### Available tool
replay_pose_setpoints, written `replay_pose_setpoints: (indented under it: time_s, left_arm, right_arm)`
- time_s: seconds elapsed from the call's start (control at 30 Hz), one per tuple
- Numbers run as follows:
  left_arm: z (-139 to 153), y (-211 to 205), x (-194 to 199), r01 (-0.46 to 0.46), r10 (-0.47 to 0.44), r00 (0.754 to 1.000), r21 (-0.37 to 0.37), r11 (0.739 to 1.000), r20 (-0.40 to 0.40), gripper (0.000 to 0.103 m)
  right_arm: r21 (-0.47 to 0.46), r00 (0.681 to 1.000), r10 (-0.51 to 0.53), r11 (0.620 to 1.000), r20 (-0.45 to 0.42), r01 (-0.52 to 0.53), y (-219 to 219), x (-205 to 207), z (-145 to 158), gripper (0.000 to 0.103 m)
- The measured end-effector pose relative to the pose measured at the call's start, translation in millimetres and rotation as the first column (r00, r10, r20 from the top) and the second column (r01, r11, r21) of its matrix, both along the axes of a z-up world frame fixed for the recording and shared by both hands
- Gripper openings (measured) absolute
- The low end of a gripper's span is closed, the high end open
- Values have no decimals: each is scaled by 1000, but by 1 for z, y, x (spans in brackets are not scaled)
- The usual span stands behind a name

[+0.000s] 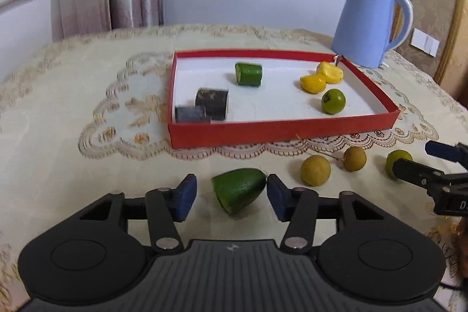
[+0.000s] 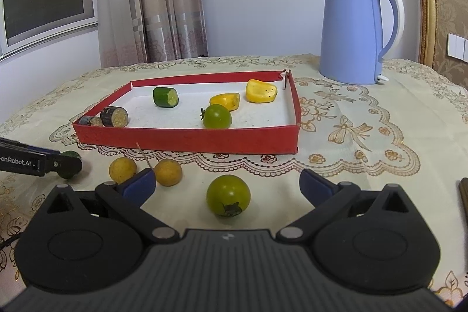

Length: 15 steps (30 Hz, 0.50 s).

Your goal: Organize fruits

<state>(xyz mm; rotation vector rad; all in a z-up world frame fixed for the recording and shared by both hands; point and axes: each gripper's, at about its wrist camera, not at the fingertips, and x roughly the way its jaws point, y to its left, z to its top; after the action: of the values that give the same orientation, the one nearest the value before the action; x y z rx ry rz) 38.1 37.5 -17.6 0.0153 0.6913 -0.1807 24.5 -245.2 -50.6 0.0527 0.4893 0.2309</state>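
Observation:
A green cucumber end (image 1: 238,190) lies on the tablecloth between the fingers of my left gripper (image 1: 231,196). The right pad (image 1: 276,195) meets its tip, while the left pad stands clear of it, so the jaws are open. My right gripper (image 2: 228,183) is wide open around a green tomato (image 2: 228,195) on the cloth, touching nothing. Two yellow-brown round fruits (image 2: 122,170) (image 2: 168,172) lie left of it. The red tray (image 1: 278,130) holds a cucumber piece (image 1: 248,74), two dark slices (image 1: 212,103), two yellow pieces (image 1: 313,83) and a green tomato (image 1: 333,101).
A blue kettle (image 2: 351,31) stands behind the tray's far right corner. Curtains and a window are behind the table. A dark object (image 2: 463,201) shows at the right edge of the right wrist view. The embroidered cloth reaches to the table's rounded edges.

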Motion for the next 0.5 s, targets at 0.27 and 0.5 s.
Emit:
replay_pose_setpoints:
  time_s: [0.27, 0.5]
  left_arm:
    - [9, -8, -9, 166, -186, 976, 156, 974, 117, 60]
    - [1, -18, 6, 357, -417, 906, 388, 850, 80, 64]
  right_arm:
    - [-13, 1000, 0, 1000, 8, 0, 2, -1, 0, 103]
    - [-24, 1000, -4, 1000, 9, 4, 3, -2, 1, 103]
